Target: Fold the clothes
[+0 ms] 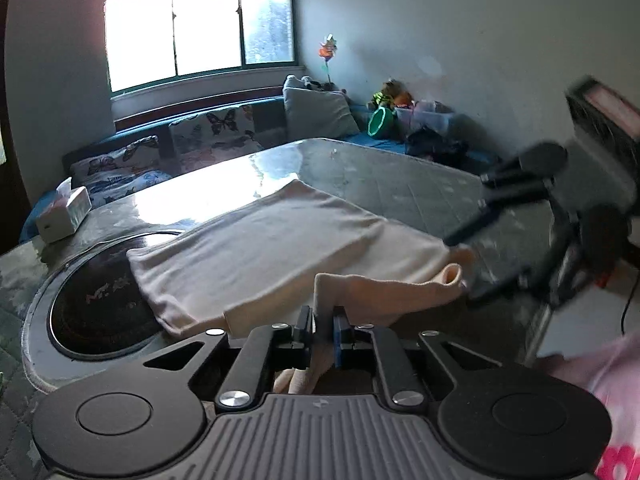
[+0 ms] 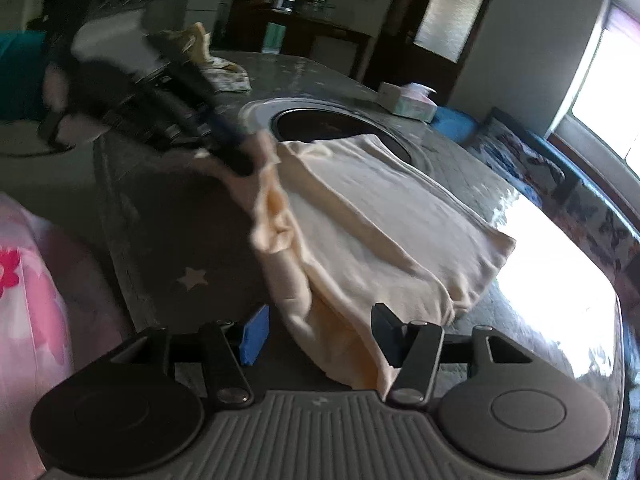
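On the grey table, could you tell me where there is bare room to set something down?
The grey table is bare beyond the cream folded garment, toward the blue sofa, and on its glossy stretch nearest the window. It is crowded around the round black inset, partly under the garment, and by the white tissue box.

The left hand-held gripper [image 1: 322, 330] is closed on a fold of the cream garment [image 1: 280, 248], cloth pinched between its pads. The garment lies flat across the counter [image 1: 400, 184], its far-left corner overlapping a round dark inset plate [image 1: 92, 312]. The right hand-held gripper [image 1: 464, 258], blurred, sits at the garment's right edge with jaws apart. A tissue box [image 1: 64, 214] stands at the counter's left end.
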{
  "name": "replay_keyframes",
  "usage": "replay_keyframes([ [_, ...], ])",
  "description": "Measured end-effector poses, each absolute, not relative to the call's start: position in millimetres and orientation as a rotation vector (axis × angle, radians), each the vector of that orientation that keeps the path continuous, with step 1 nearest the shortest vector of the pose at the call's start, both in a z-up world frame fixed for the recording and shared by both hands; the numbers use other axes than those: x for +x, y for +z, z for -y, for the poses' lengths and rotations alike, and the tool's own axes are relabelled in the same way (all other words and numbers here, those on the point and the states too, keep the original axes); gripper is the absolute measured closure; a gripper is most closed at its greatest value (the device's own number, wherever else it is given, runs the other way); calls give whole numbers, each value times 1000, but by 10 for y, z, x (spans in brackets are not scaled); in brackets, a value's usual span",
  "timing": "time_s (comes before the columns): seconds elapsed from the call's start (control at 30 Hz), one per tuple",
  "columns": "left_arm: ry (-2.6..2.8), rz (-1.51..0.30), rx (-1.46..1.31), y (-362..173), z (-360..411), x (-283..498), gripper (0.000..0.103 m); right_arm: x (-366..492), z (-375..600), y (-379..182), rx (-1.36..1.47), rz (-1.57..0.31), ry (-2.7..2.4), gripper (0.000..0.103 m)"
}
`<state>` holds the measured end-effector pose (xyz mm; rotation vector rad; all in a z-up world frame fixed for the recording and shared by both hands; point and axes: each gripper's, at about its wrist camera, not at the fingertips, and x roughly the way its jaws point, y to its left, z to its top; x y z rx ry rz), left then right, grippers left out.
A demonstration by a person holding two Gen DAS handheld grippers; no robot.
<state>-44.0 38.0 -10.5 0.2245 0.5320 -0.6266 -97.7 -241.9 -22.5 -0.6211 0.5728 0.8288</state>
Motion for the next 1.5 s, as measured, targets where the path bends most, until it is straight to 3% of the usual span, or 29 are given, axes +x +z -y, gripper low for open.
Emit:
replay_keyframes([
  [0.17, -628, -557, 179, -91, -387, -285, 92, -916, 2293, -356, -656, -512, 841, 49],
  [0.27, -627, -571, 170, -109, -408, -252, 92, -792, 2249, -392, -631, -531, 846, 65],
  [0.3, -626, -573, 174, -118, -409, -256, 92, -749, 2249, -387, -614, -544, 854, 75],
  [0.43, -624, -576, 198, -172, -431, -350, 87, -578, 2264, -337, -530, -616, 881, 88],
  [0.63, -605, -580, 252, -278, -450, -512, 74, -403, 2318, -196, -410, -693, 897, 91],
  [0.7, -602, -570, 277, -309, -449, -568, 65, -358, 2331, -151, -378, -712, 898, 91],
  [1.07, -571, -436, 494, -394, -331, -707, 60, -241, 2328, -7, -340, -720, 891, 91],
  [1.23, -597, -434, 567, -495, -324, -678, 62, -246, 2331, 1, -336, -712, 877, 92],
  [1.3, -608, -434, 572, -495, -345, -684, 78, -268, 2334, -11, -340, -705, 870, 92],
  [1.4, -616, -433, 568, -465, -377, -701, 90, -313, 2345, -26, -337, -690, 860, 93],
  [1.5, -621, -437, 550, -404, -401, -734, 92, -368, 2368, -12, -327, -677, 855, 94],
])
